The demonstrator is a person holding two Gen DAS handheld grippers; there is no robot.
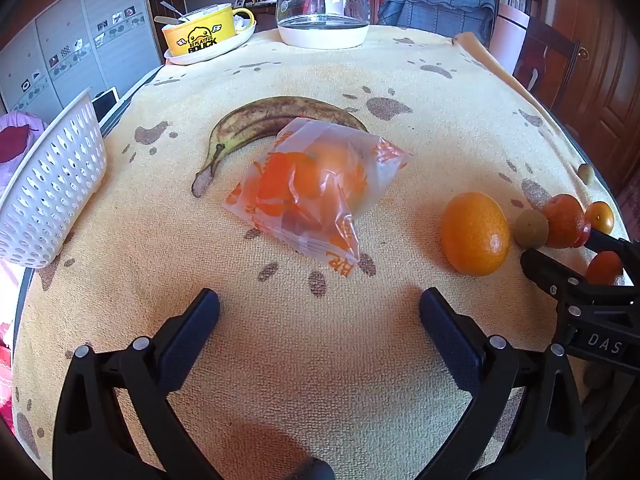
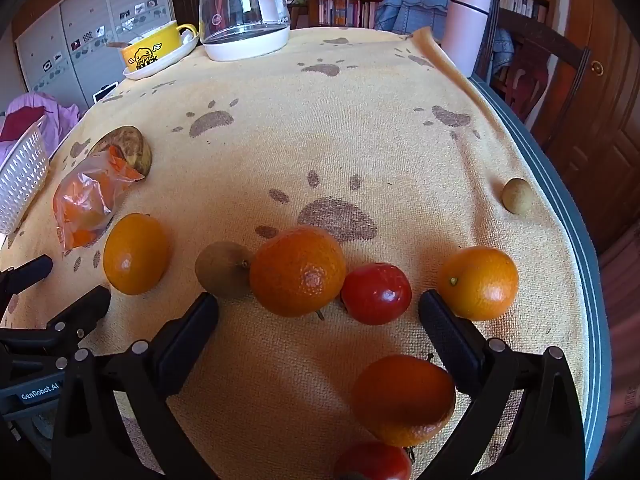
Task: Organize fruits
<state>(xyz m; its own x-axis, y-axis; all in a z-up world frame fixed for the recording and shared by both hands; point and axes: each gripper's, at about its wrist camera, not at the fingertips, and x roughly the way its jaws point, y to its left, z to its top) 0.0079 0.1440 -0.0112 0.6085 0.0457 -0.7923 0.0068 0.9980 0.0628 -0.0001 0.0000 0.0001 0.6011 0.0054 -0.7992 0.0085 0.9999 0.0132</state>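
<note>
Fruit lies scattered on the bench's yellow paw-print cloth (image 2: 360, 128). The left gripper (image 1: 319, 312) hovers with fingers apart before a clear orange-printed plastic bag of oranges (image 1: 316, 188), which overlaps a browning spotted banana (image 1: 256, 120); a white perforated plastic basket (image 1: 48, 184) sits at the left edge. The right gripper (image 2: 318, 312), likewise spread and empty, faces a large orange mandarin (image 2: 298, 270) (touching a small red tomato (image 2: 376, 293)).

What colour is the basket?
White, with a perforated wall. The basket shows best in the left wrist view, at the table's left edge.
</note>
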